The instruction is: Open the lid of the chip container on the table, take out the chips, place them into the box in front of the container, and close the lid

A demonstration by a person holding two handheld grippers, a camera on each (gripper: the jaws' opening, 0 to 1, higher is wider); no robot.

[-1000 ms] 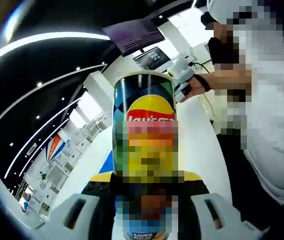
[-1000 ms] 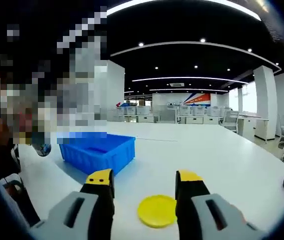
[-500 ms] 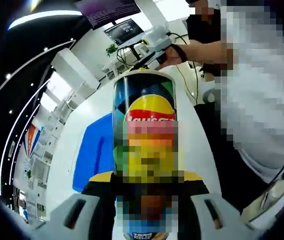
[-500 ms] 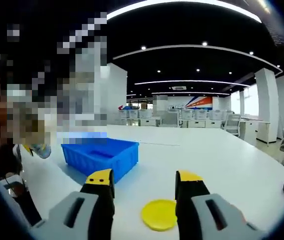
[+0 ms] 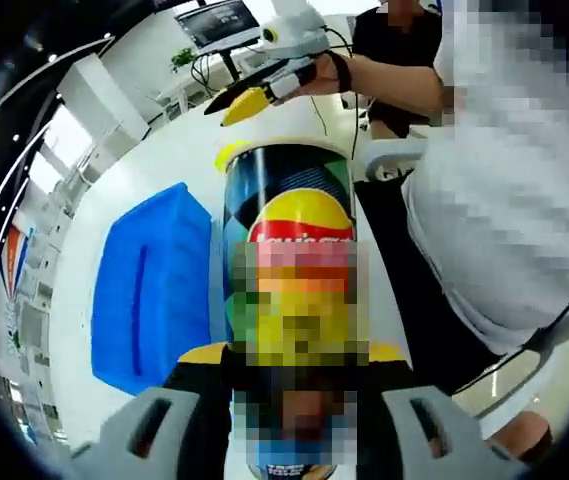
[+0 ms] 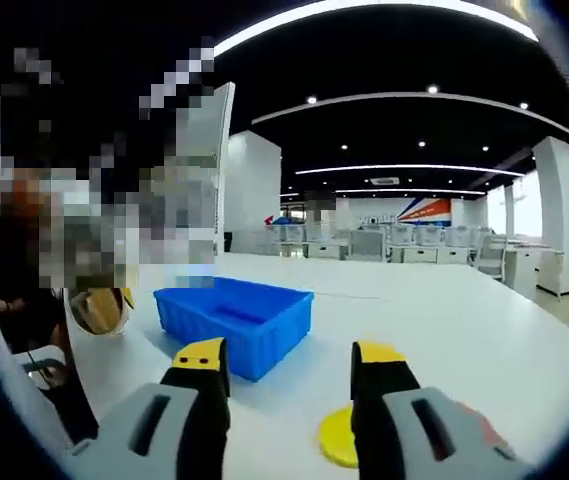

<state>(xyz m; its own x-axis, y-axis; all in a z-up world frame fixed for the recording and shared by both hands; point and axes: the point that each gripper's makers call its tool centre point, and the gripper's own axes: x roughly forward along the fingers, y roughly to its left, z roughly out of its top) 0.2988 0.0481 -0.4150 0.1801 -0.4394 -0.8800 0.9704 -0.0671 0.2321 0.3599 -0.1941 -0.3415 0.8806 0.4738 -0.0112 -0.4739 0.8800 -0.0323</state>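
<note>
A wide glossy white table (image 6: pixel 484 330) carries the scene. Beyond its far edge, rows of pale grey desks and chairs (image 6: pixel 404 245) line a white wall bearing an orange-and-blue graphic (image 6: pixel 426 209).

The chip can (image 5: pixel 289 230), lid off, is clamped between jaws, its mouth tipped toward the open blue box (image 5: pixel 149 290) on the white table. The round yellow lid (image 6: pixel 336 437) lies flat near the box.
</note>
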